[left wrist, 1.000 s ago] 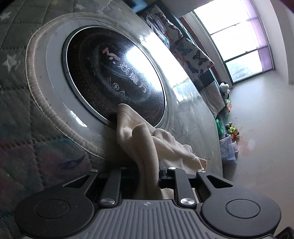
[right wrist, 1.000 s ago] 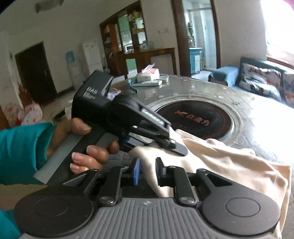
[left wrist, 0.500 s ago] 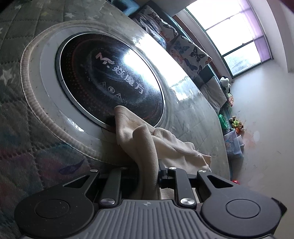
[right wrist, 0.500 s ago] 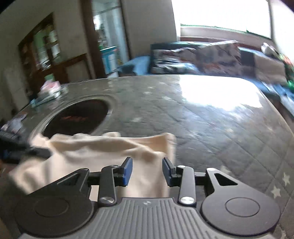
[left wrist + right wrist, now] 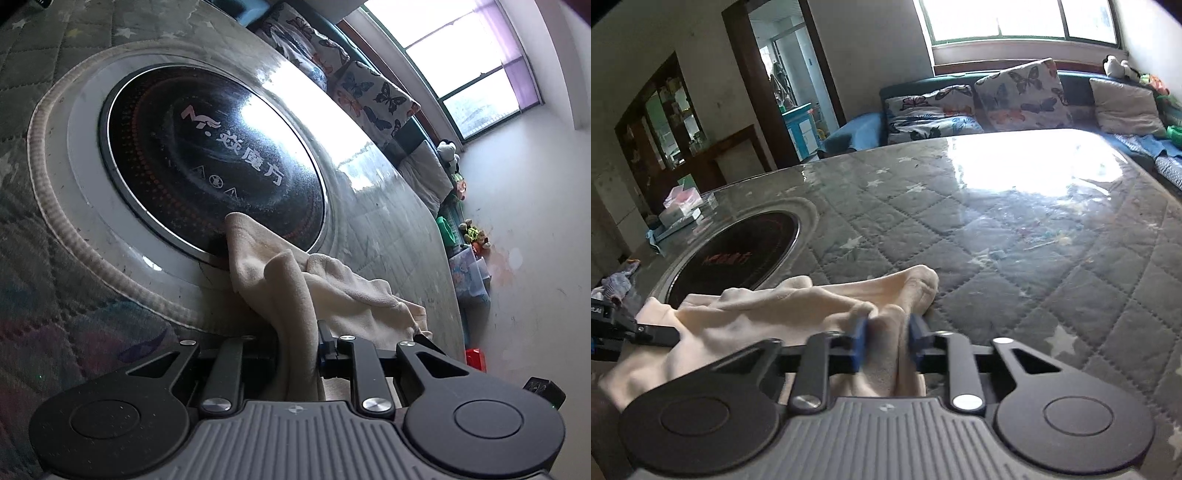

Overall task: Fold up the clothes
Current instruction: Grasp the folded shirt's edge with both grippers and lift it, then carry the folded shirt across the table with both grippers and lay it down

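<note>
A cream cloth (image 5: 280, 280) lies bunched on the glass-topped quilted table (image 5: 1015, 236), its corner over the rim of the round black hob (image 5: 207, 158). My left gripper (image 5: 297, 343) is shut on one end of the cloth, which rises in a fold between its fingers. In the right wrist view the same cream cloth (image 5: 768, 314) stretches left to right, and my right gripper (image 5: 886, 341) has its blue pads pressed on the other bunched end. The left gripper's black tip (image 5: 646, 330) shows at the left edge, holding the far end.
The black hob (image 5: 735, 251) is set into the table at left. Boxes and a tissue pack (image 5: 681, 210) sit at the far left edge. A sofa with butterfly cushions (image 5: 1019, 96) runs behind the table, with toys and bins (image 5: 469, 254) along the wall.
My right gripper swung from facing the left gripper to the cloth's other end, came down on it and went from open to shut on it. The left gripper held the cloth and barely moved.
</note>
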Tool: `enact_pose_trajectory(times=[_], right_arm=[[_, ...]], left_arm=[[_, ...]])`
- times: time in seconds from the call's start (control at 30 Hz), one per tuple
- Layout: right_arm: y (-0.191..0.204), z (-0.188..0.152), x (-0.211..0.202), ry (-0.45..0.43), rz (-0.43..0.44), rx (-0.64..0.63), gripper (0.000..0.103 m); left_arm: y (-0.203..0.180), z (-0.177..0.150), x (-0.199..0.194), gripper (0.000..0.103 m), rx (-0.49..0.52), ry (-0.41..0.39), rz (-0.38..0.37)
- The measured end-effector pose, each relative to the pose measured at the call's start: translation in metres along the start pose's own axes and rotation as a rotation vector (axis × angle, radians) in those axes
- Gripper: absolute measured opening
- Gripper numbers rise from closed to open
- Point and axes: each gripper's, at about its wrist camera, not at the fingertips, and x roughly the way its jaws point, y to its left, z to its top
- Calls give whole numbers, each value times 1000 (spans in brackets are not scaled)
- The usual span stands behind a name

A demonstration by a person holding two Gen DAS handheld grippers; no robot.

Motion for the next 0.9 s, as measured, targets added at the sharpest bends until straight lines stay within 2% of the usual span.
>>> enact_pose_trajectory(times=[0.2,0.53,0.83,0.9], right_arm=[[-6,-2,-34,-66,-52,17,11],[-17,-5,-93,-180,-144,44,11],[-76,-9,-156,-249,-356,107,10],[-93,-10,-167,-260,-418,121,8]], left_arm=[[-20,-2,2,19,148,-17,27],[-96,-11,35,18,355,30,-54],[-183,-32,101,18,462,135,-170],[-199,-39,114,18,479,160,-186]])
